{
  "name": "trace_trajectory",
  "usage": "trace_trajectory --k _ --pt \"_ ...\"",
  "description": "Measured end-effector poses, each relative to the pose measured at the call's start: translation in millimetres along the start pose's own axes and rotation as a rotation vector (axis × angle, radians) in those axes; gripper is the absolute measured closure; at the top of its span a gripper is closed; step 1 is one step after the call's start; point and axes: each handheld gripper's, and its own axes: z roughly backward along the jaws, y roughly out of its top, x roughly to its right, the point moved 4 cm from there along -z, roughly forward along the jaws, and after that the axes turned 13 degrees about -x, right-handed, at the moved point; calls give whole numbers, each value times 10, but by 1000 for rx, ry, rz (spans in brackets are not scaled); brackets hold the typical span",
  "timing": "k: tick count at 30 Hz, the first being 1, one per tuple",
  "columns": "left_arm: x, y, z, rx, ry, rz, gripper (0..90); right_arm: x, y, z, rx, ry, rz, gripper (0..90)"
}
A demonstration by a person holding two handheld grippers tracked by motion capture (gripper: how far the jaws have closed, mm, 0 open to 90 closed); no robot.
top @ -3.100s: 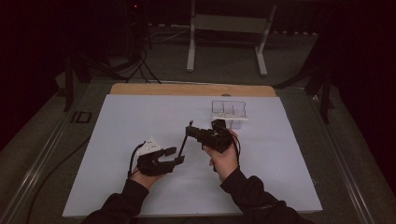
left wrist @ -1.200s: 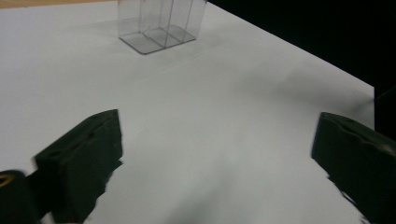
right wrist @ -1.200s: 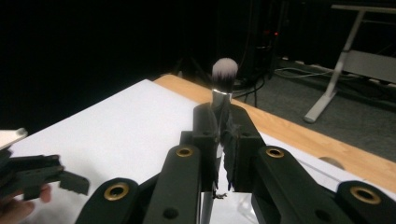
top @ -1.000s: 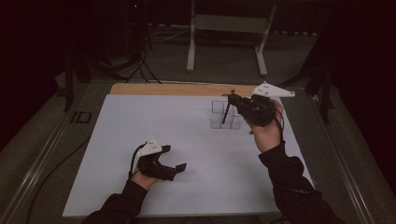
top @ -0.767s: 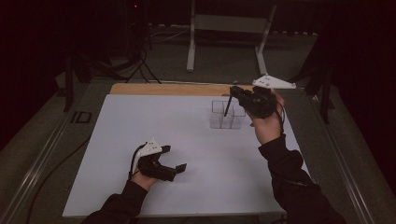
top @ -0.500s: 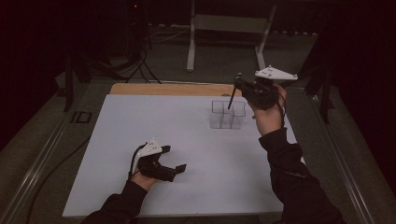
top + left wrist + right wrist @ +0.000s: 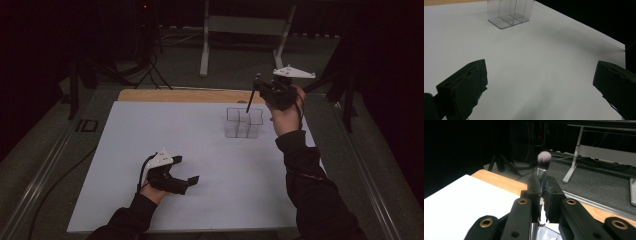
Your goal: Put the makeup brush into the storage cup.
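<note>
Right gripper view is showing a makeup brush point(image 7: 544, 161) clamped upright between the right gripper's point(image 7: 541, 195) closed fingers, bristles up. High up, it is hanging over the clear divided organizer point(image 7: 243, 122) on the white worktop point(image 7: 150, 130). Lowering it straight, handle first, into one compartment looks wise. The left gripper point(image 7: 185, 170) is resting with fingers wide apart, holding nothing.

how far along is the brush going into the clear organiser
Done: the right hand-held gripper is shut on the makeup brush and has it raised over the clear organiser. In hand: lining the handle up above a compartment. Left: lowering and releasing it. The left hand-held gripper rests open on the white sheet.
</note>
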Motion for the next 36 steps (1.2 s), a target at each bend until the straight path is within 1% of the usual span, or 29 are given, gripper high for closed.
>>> trace_trajectory --k 5,9,13,15,21,29,31,36 --pt "2 -1 3 1 -2 0 3 21 -20 -102 -15 1 -2 840" --pt "-2 -5 4 -1 -1 0 3 41 -52 -194 -34 -11 -1 841" --pt "-2 -9 2 0 -3 0 3 66 -96 -284 -52 -10 -15 840" --pt "-4 -9 2 1 0 0 3 78 -126 -331 -60 -20 -16 840" --pt "-12 -16 2 0 -2 1 3 118 -219 -476 -93 -27 -32 840" --pt "-11 -22 -3 -4 -4 3 3 120 -351 -618 -135 -30 -36 840" --pt "-10 -23 -6 -6 -4 4 3 119 -376 -650 -154 -28 -42 841" --pt "-9 -25 -7 -3 -3 3 3 108 -413 -714 -178 -35 -34 840"
